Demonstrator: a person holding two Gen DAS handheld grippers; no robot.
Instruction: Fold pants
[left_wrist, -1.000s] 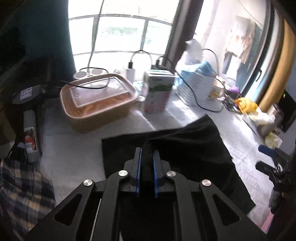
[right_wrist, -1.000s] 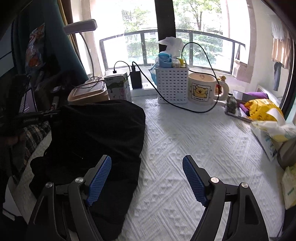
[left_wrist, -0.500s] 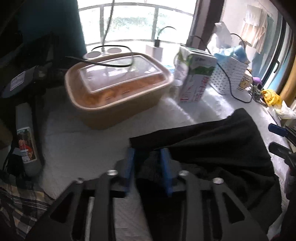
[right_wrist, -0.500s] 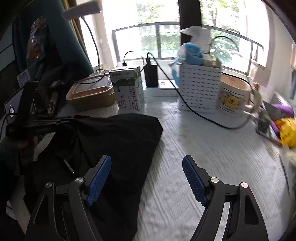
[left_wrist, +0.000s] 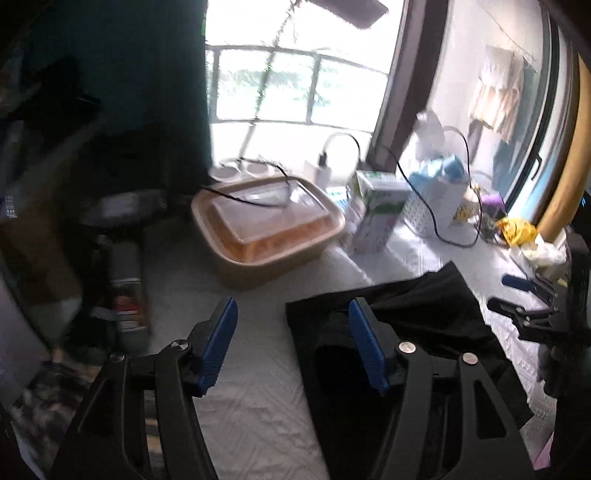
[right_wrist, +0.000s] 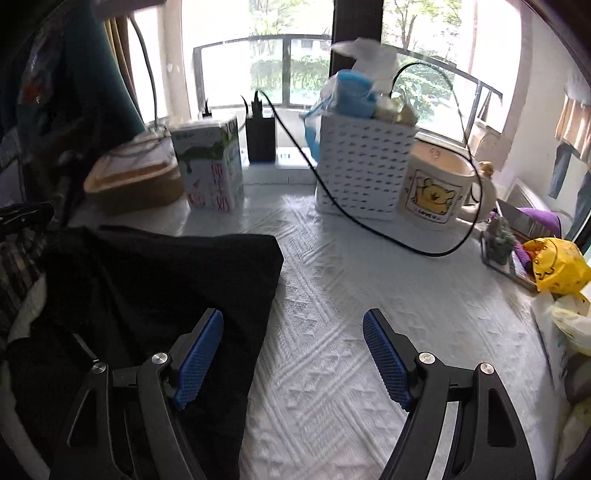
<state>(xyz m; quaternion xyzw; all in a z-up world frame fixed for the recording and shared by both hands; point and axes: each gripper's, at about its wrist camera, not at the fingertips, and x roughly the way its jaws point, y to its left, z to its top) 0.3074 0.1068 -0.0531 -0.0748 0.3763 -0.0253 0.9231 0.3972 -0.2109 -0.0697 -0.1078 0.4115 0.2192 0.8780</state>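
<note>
Left wrist view: the left hand-held gripper (left_wrist: 293, 345) is released, black pants (left_wrist: 424, 325) lying under its right finger on the white bench (left_wrist: 251, 406).

Right wrist view: the right hand-held gripper (right_wrist: 293, 354) is released, the pants (right_wrist: 155, 288) beneath its left finger.

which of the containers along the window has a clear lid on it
The tan food tub at the left end; a clear lid covers it. The white basket and Pooh mug stand open-topped.
</note>
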